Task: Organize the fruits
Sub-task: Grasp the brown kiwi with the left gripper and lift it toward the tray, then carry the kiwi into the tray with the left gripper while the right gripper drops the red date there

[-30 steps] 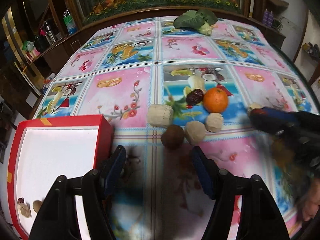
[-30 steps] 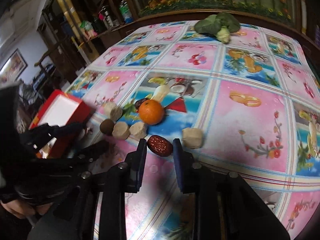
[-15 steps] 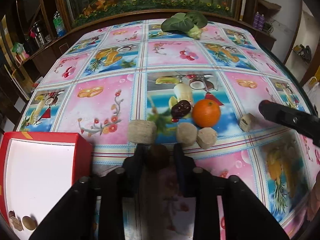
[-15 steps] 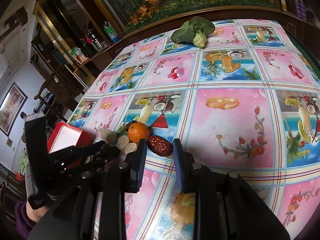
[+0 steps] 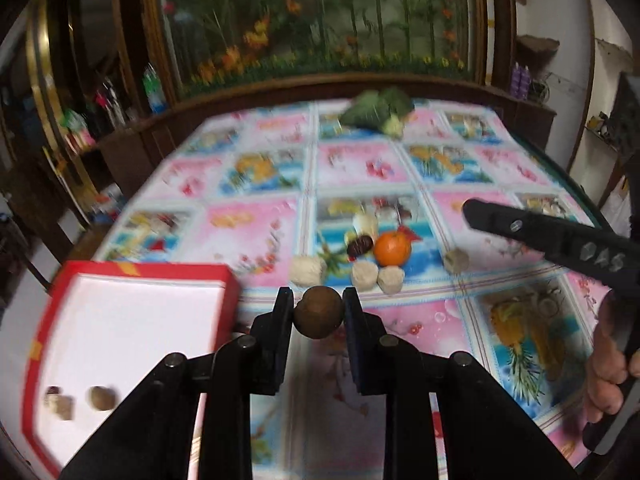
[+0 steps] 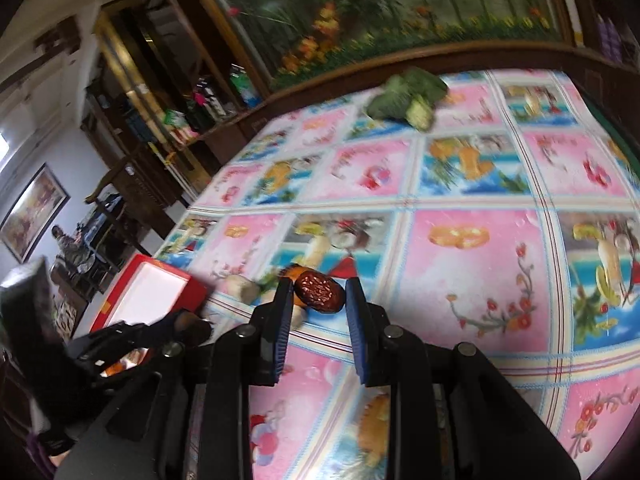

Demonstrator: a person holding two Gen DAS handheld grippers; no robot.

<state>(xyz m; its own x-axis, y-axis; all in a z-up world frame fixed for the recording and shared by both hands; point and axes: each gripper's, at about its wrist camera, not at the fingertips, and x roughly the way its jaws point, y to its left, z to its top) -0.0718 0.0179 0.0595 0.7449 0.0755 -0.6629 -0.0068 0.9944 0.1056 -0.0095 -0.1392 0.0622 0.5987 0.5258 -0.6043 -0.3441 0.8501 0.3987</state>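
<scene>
- Left wrist view: the left gripper is clamped on a round brown fruit, one pad on each side at its widest part, lifted clear of the patterned tablecloth.
- The fruit looks small, light and hard-shelled; being round it could roll out of a loose pinch, so a hold across the middle seems right.
- The red box sits just left of the gripper, with three small pieces in its near corner, blurred.
- On the cloth ahead I count one orange, one dark red date touching it, and four pale beige chunks: three in a row near the orange, one apart to the right.
- One leafy green vegetable lies at the far edge.
- The right gripper's finger reaches in from the right.
- Right wrist view: the right gripper holds a wrinkled red date between its pads, above the cloth.
- This date looks light, soft and slightly glossy; a gentle squeeze along its long sides should do, as hard pressure could squash it.
- The red box is to the left, beyond the left gripper.
</scene>
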